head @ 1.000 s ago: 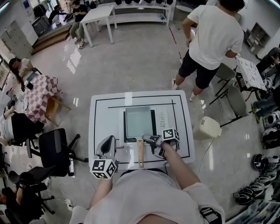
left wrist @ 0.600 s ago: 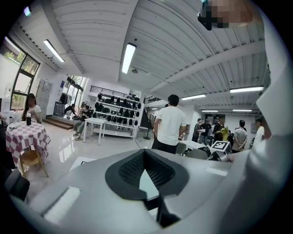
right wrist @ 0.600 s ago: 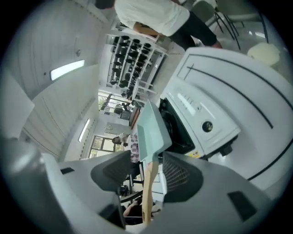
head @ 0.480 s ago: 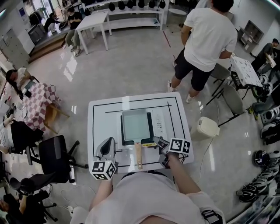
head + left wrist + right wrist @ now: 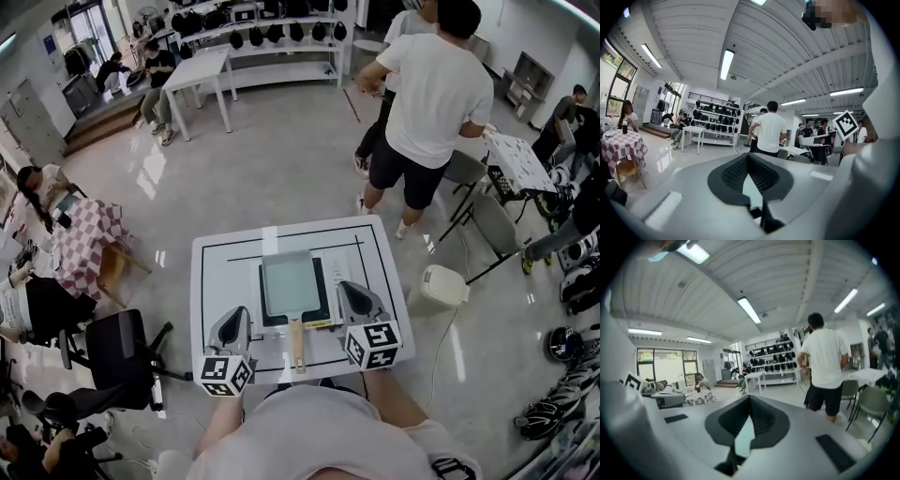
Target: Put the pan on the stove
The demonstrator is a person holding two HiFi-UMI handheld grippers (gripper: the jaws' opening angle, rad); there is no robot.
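Note:
The grey rectangular pan (image 5: 289, 284) sits on the black stove (image 5: 324, 292) in the middle of the white table (image 5: 220, 272). Its wooden handle (image 5: 297, 343) points back toward me. My left gripper (image 5: 234, 315) hovers left of the handle, shut and empty, and its pads (image 5: 736, 173) meet with nothing between them. My right gripper (image 5: 349, 289) is raised right of the pan, over the stove's right side. Its jaws have just been closing and now stand shut with nothing in them, which the right gripper view confirms (image 5: 750, 399). Neither gripper touches the pan.
A person in a white shirt (image 5: 433, 89) stands just beyond the table's far right corner. A white bin (image 5: 443, 284) stands right of the table, and a black office chair (image 5: 117, 342) on its left. Other tables and seated people are farther off.
My right gripper has left the pan's handle, risen, rolled upright and gone from open to shut. The left gripper has stayed in place. The pan has not moved on the stove.

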